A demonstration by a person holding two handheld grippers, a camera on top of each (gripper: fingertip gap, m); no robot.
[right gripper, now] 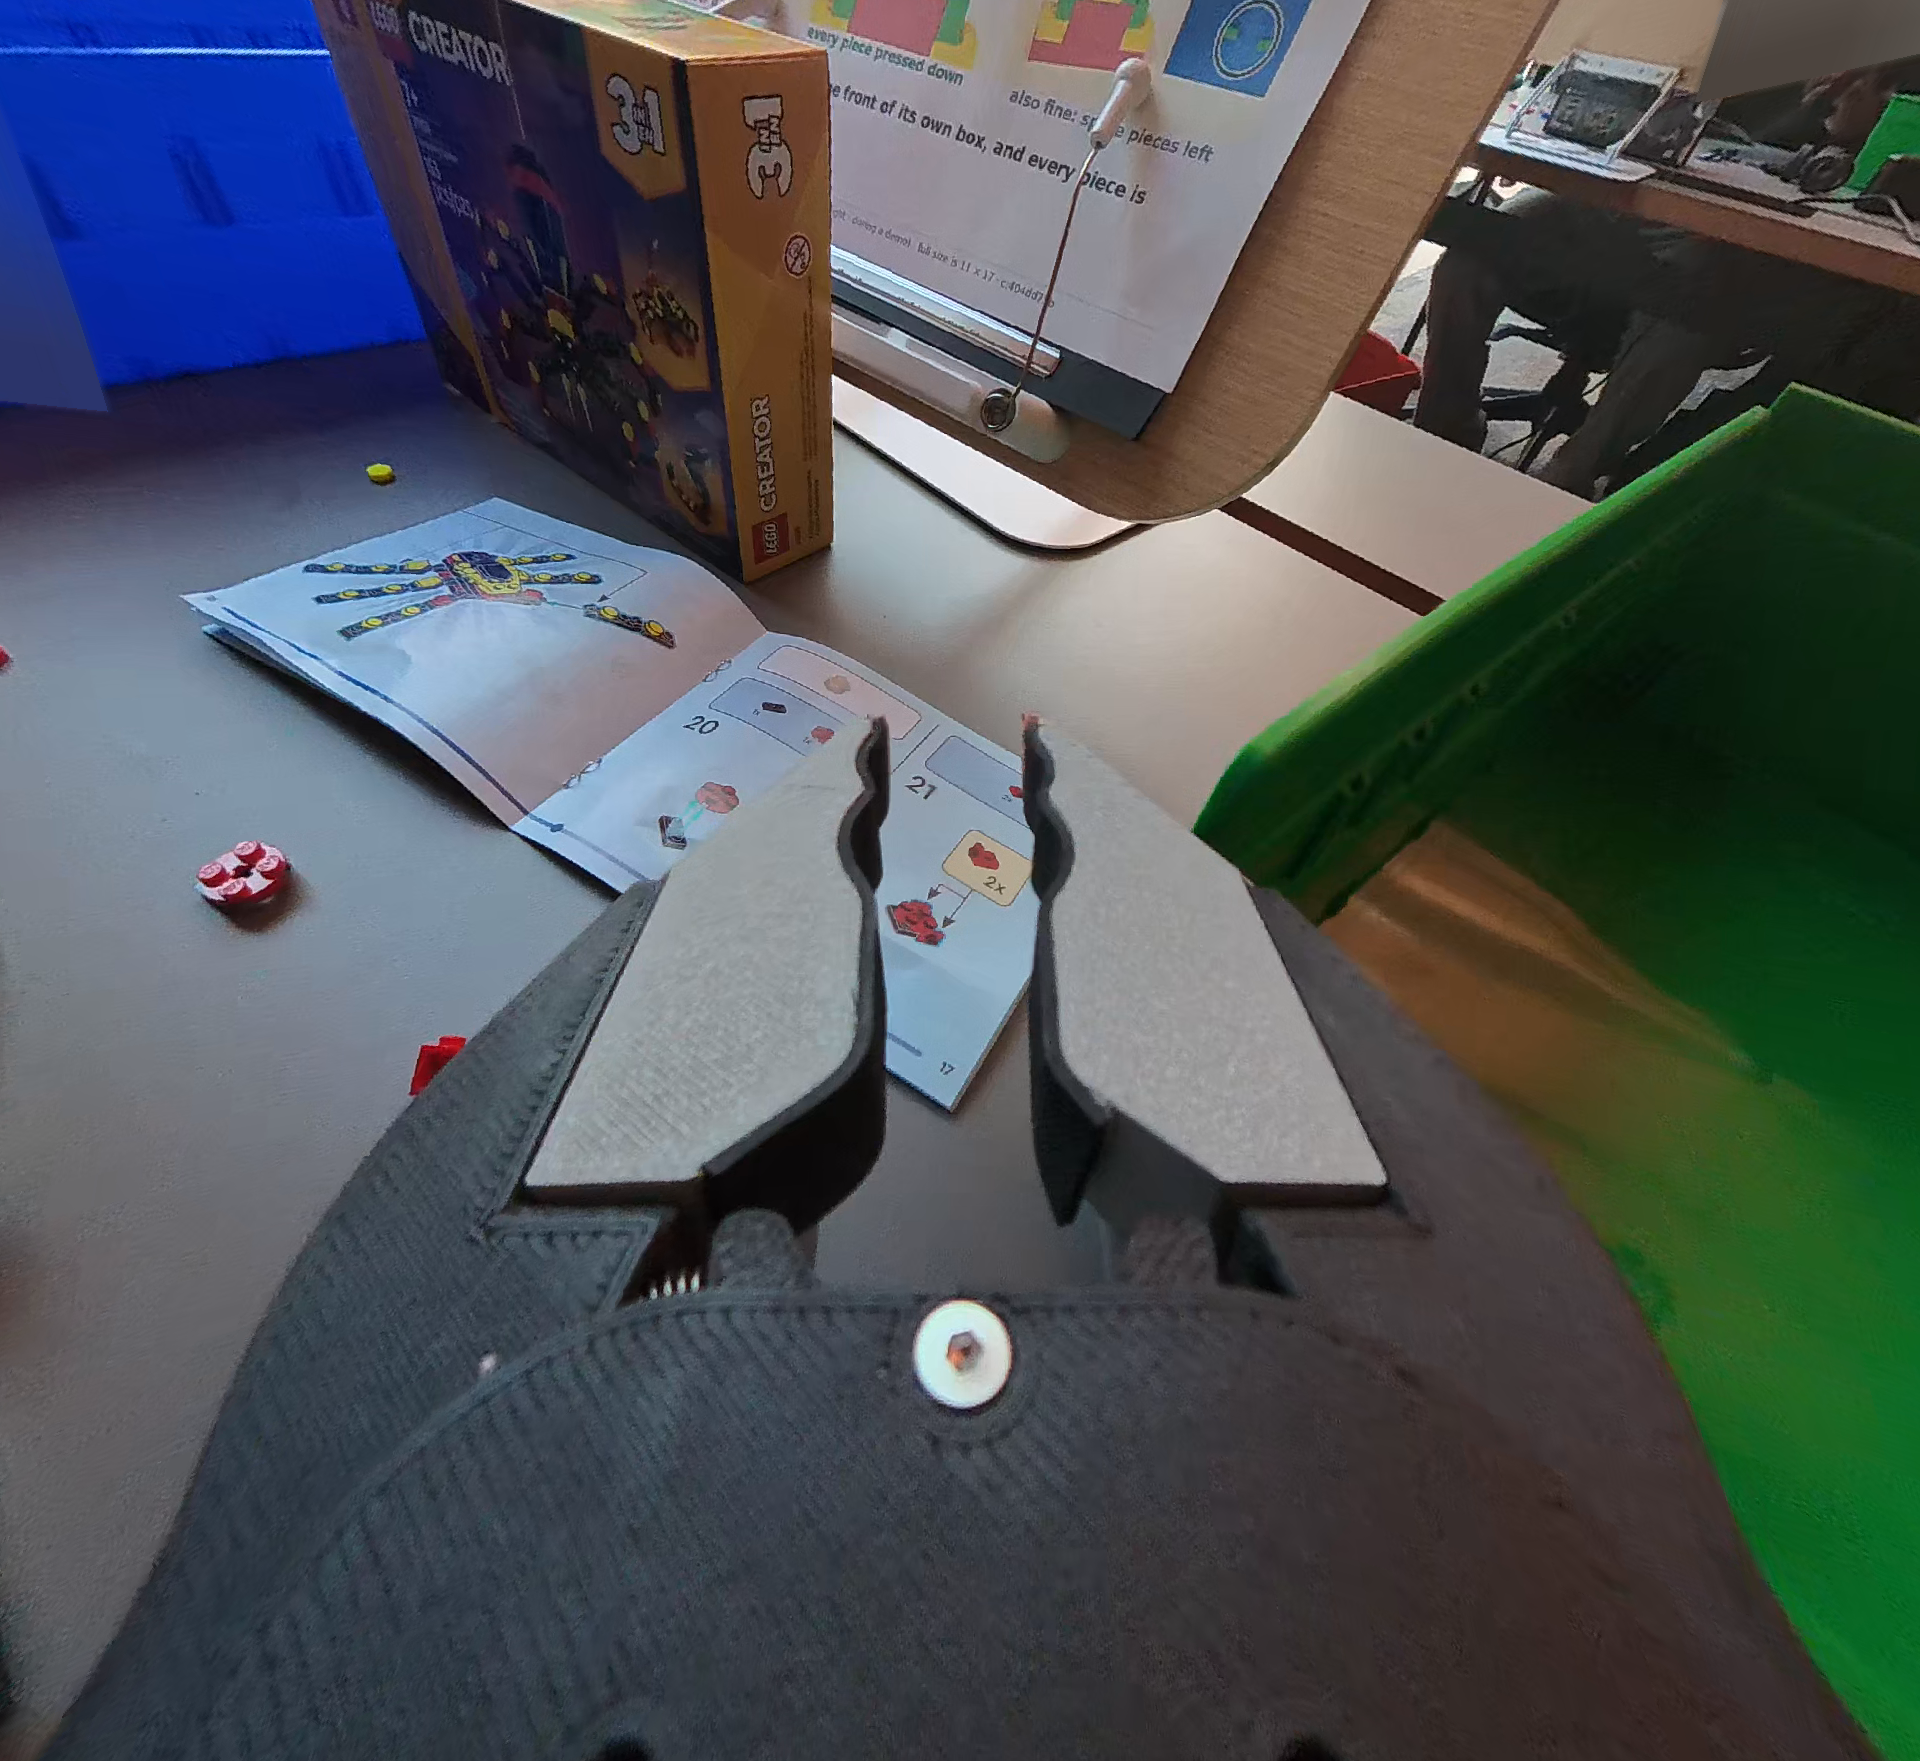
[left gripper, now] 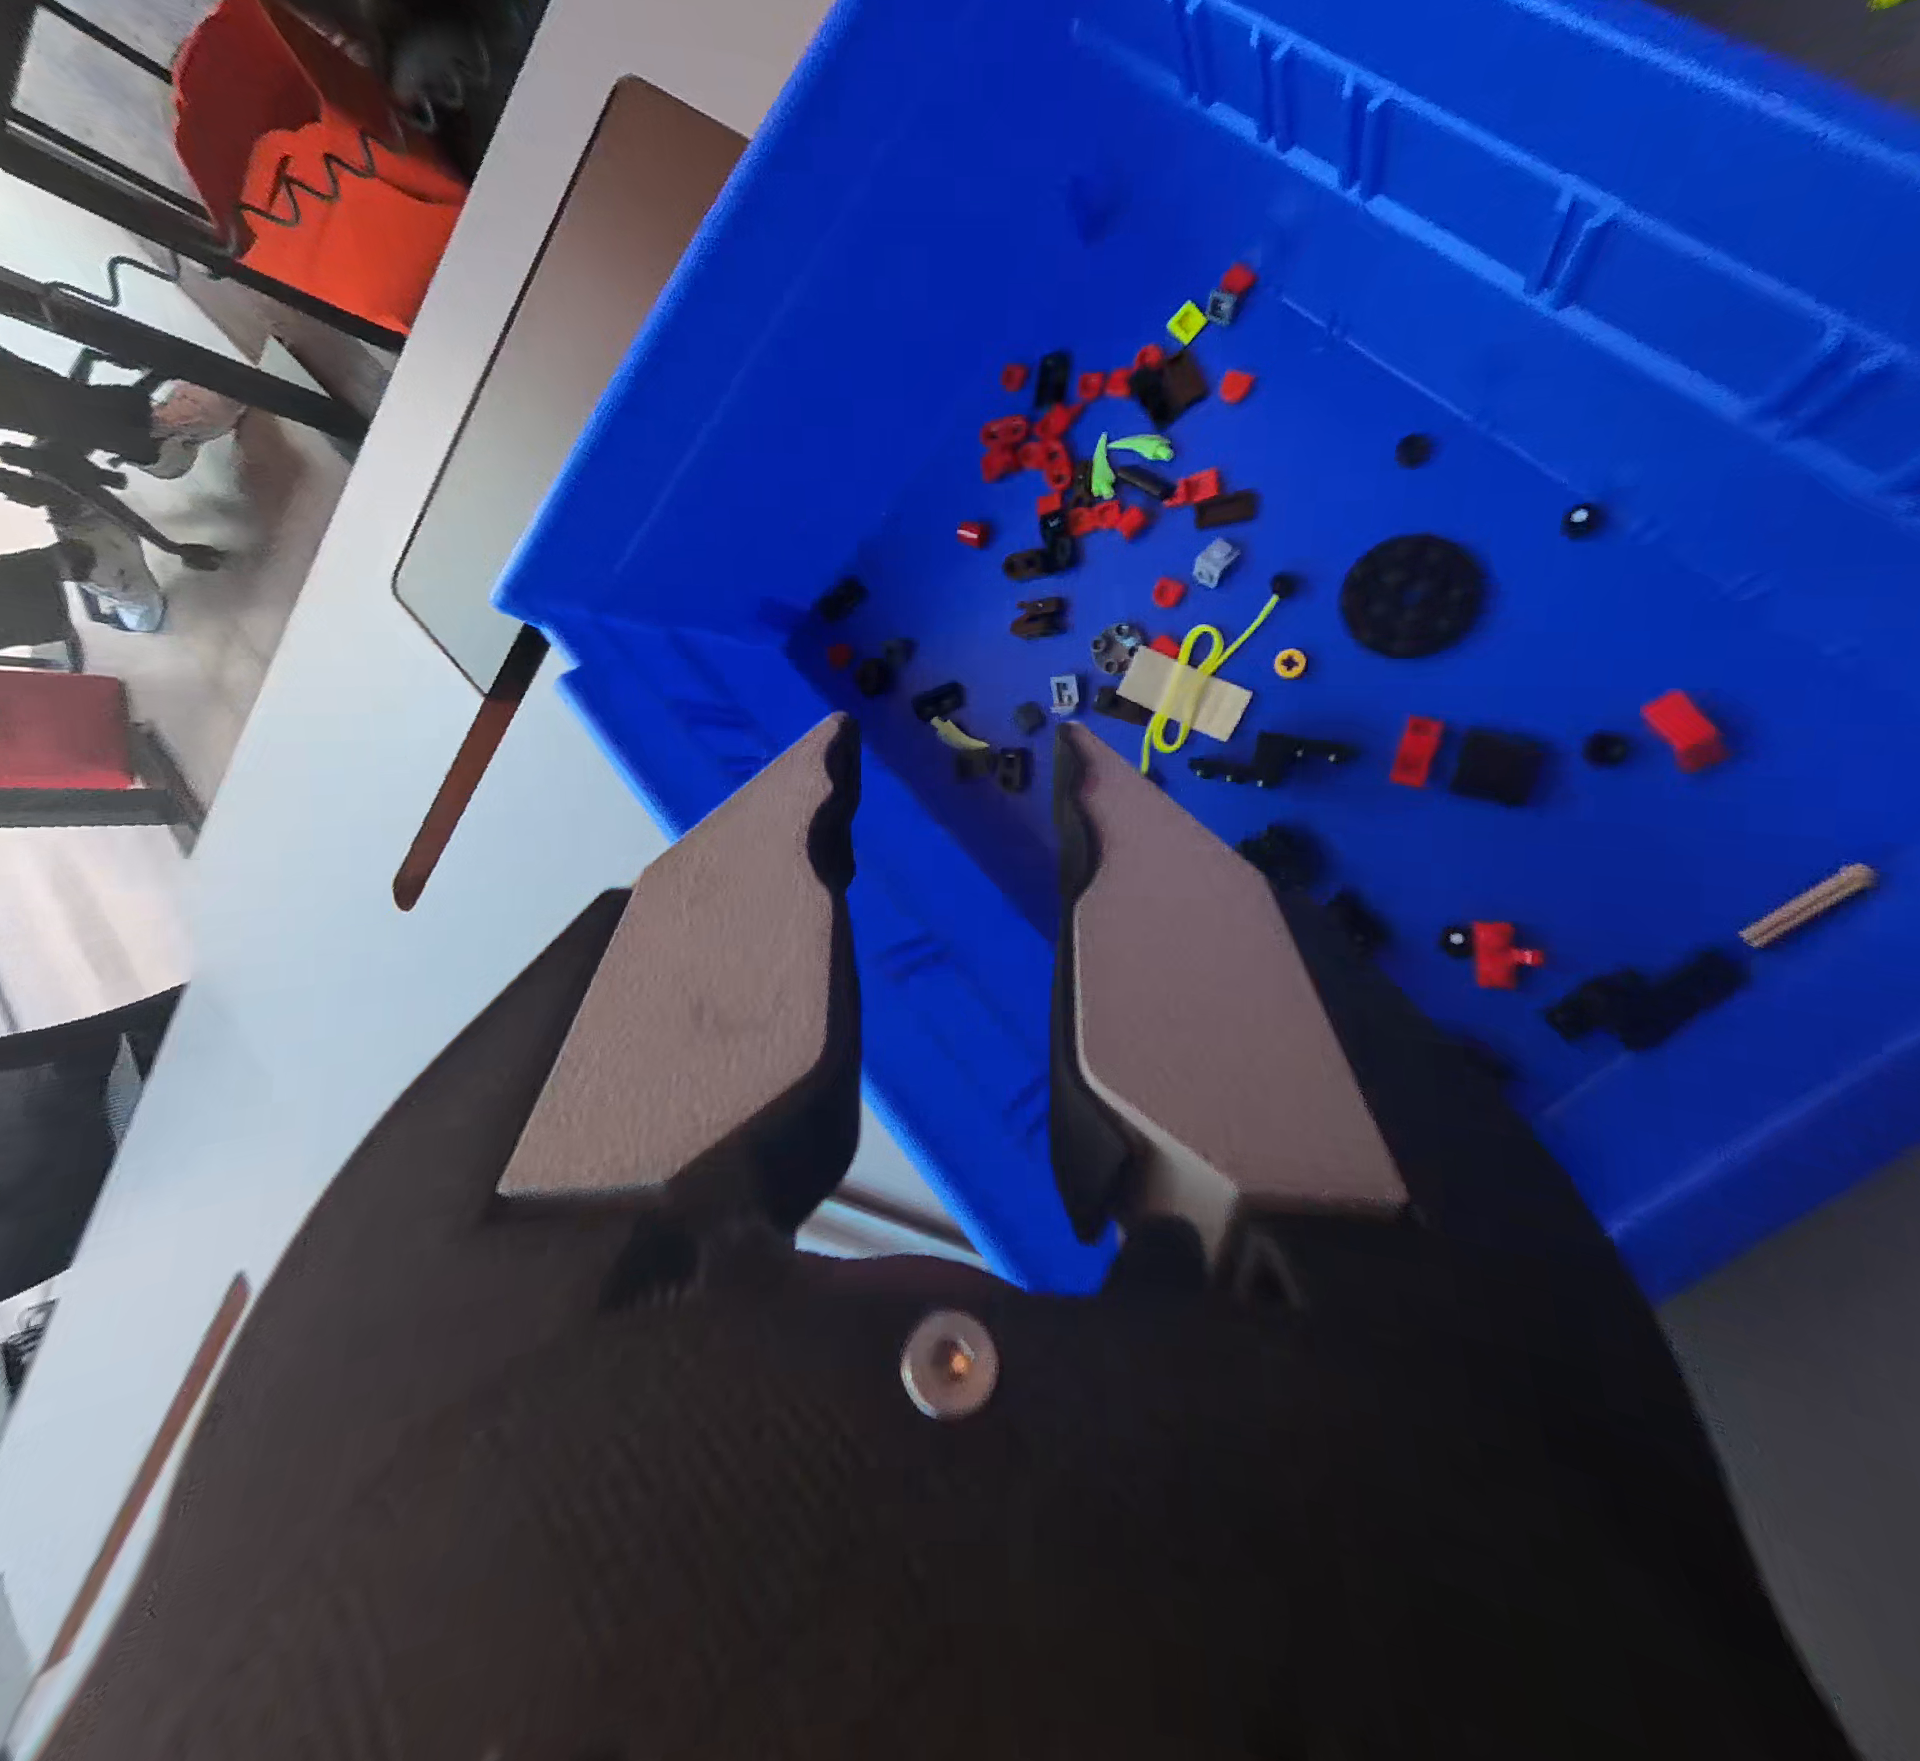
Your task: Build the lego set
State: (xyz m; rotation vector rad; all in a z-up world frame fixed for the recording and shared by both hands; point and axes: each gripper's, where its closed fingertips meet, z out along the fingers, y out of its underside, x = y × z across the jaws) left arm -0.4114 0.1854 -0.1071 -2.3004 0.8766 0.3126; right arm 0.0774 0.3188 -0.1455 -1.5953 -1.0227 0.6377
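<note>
- Left wrist view: the left gripper [left gripper: 956, 735] hangs over the near rim of the blue bin [left gripper: 727, 340], jaws apart and empty.
- The loose pieces [left gripper: 1101, 464] lie scattered on the bin floor, mostly red and black, the densest cluster at about 1 o'clock from the fingertips and well apart from them. A black round plate [left gripper: 1411, 595] sits at 2 o'clock, a yellow-green string [left gripper: 1195, 683] over a tan plate just past the right fingertip, and a red brick [left gripper: 1685, 726] far out at 3 o'clock.
- With so many parts unsorted in the bin, I judge the build to be at an early or middle stage; no assembled model shows in this view.
- Right wrist view: the right gripper [right gripper: 954, 724] hovers above the table, jaws parted and holding nothing.
- The instruction booklet [right gripper: 499, 672] lies open directly beneath and ahead of the fingertips, at 12 to 10 o'clock.
- A small red round assembly [right gripper: 245, 872] rests on the table at 9 o'clock, well apart; it looks like the only joined work so far.
- The set's box [right gripper: 582, 236] stands at 11 o'clock, a green bin [right gripper: 1558, 724] at 3 o'clock.
</note>
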